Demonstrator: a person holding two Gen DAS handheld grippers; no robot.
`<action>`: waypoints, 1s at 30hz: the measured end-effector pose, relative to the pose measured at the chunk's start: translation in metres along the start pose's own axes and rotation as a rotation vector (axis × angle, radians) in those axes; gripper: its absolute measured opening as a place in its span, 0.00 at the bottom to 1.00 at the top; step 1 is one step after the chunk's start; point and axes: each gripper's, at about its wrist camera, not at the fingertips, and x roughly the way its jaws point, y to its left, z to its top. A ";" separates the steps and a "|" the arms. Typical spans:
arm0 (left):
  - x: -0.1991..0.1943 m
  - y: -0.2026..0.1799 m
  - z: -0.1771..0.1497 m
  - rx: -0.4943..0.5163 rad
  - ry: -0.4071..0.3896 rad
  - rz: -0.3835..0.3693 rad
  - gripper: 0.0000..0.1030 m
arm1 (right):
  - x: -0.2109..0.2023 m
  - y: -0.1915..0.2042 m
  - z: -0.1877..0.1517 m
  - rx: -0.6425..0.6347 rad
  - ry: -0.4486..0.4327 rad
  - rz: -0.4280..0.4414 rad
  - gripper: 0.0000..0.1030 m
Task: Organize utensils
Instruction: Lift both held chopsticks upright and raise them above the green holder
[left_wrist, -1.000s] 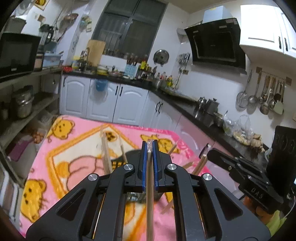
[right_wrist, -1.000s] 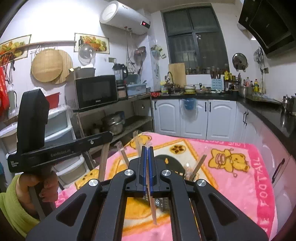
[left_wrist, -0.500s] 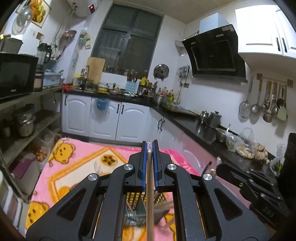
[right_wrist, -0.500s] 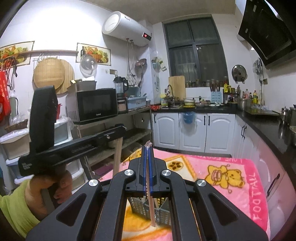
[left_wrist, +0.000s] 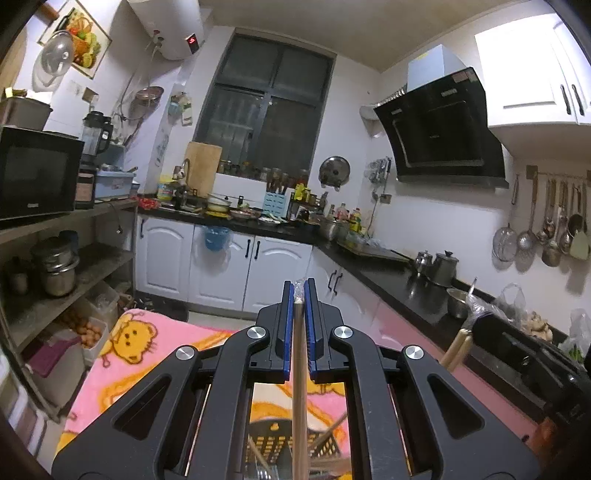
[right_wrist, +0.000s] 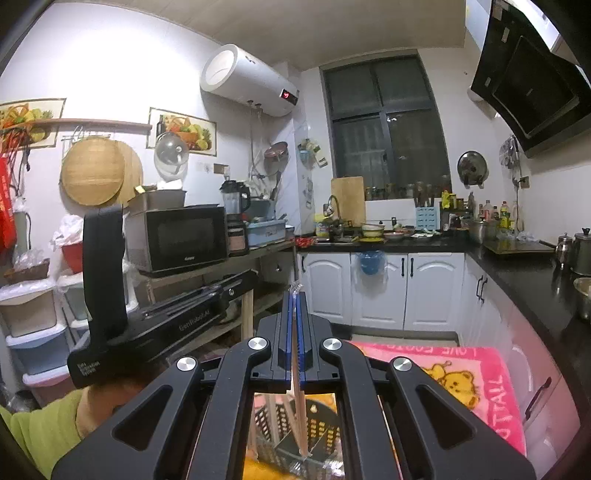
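My left gripper is shut on a thin wooden chopstick that hangs down between the blue pads. Its lower end reaches toward a black perforated utensil basket on the pink bear blanket. My right gripper is shut on a wrapped chopstick, which points down into the basket. In the right wrist view the left gripper sits at the left, held by a hand with a green sleeve. In the left wrist view the right gripper stands to the right.
Several more chopsticks stand in the basket. A shelf rack with a microwave flanks the left of the blanket. A black counter with kettles and white cabinets run along the back and right.
Both grippers have risen and tilted up with their chopsticks. The basket and blanket have slid toward the bottom of both views, and more of the kitchen walls shows.
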 end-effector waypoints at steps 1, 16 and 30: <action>0.003 0.001 0.001 -0.004 -0.002 0.003 0.03 | 0.002 0.000 0.002 -0.001 -0.002 -0.003 0.02; 0.043 0.003 -0.022 -0.022 -0.051 0.078 0.03 | 0.037 -0.012 0.001 0.011 0.013 -0.026 0.02; 0.068 0.008 -0.057 0.031 -0.033 0.092 0.03 | 0.077 -0.030 -0.035 0.046 0.109 -0.016 0.02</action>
